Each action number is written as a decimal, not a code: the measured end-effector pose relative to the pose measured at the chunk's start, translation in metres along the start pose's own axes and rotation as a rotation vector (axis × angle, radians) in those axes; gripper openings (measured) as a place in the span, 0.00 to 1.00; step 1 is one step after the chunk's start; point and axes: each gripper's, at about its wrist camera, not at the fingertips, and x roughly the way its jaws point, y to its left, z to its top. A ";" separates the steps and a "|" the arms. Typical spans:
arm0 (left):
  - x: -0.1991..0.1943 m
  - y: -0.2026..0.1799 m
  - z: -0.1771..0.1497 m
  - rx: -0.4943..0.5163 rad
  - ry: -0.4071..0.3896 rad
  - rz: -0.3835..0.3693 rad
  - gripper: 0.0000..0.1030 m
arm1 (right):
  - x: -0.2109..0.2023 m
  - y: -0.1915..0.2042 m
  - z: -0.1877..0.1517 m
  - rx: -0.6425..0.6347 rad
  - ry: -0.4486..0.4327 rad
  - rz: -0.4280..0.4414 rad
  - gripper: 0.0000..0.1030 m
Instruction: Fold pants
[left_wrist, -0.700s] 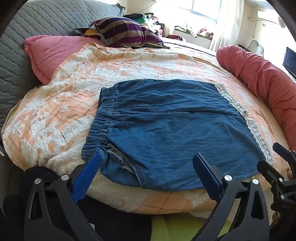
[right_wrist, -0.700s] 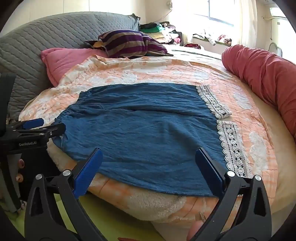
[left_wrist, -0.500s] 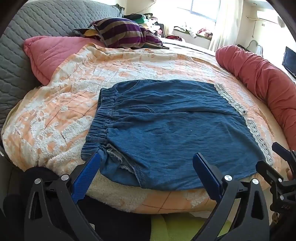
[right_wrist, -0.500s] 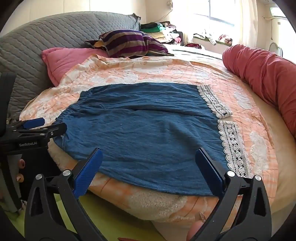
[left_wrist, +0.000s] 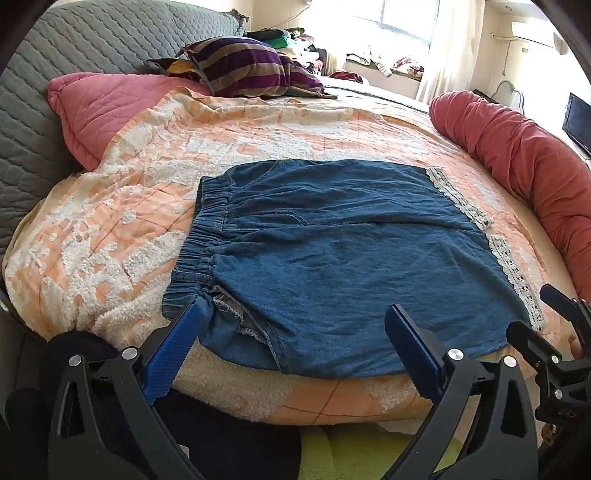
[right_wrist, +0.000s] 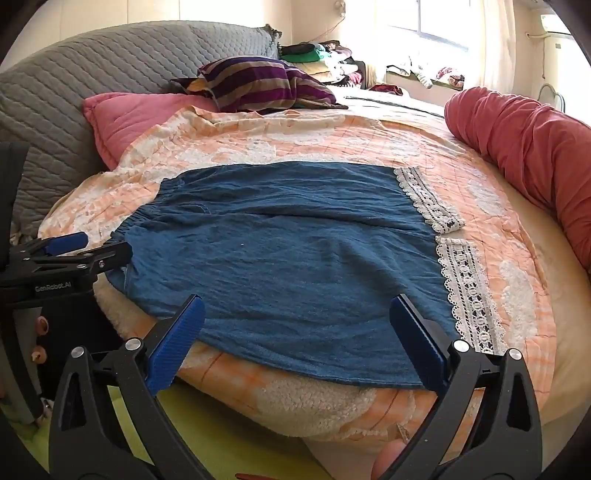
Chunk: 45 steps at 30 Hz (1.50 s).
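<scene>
Both my left hand-held gripper (left_wrist: 291, 350) and right hand-held gripper (right_wrist: 297, 345) hang spread; the pants (left_wrist: 351, 251) ahead look soft, light, so I'd pinch the near hem.

An orange-and-white quilt (left_wrist: 155, 192) covers the bed. A pink pillow (left_wrist: 103, 107) leans against the grey quilted headboard (left_wrist: 55, 74), with a purple striped cushion (left_wrist: 243, 66) just beside it. A long red bolster (right_wrist: 528, 147) runs along the bed's right edge. Piled clothes (right_wrist: 317, 51) sit near the bright window (left_wrist: 406, 18).
</scene>
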 end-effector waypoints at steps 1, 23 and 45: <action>0.000 0.000 0.000 0.001 0.000 0.001 0.96 | -0.001 0.000 0.000 0.000 0.001 -0.001 0.92; -0.001 0.005 -0.003 -0.004 -0.006 -0.006 0.96 | 0.002 0.000 0.001 0.008 0.020 -0.014 0.92; -0.001 0.001 -0.005 0.012 -0.014 -0.006 0.96 | 0.005 0.000 0.002 0.007 0.036 -0.019 0.92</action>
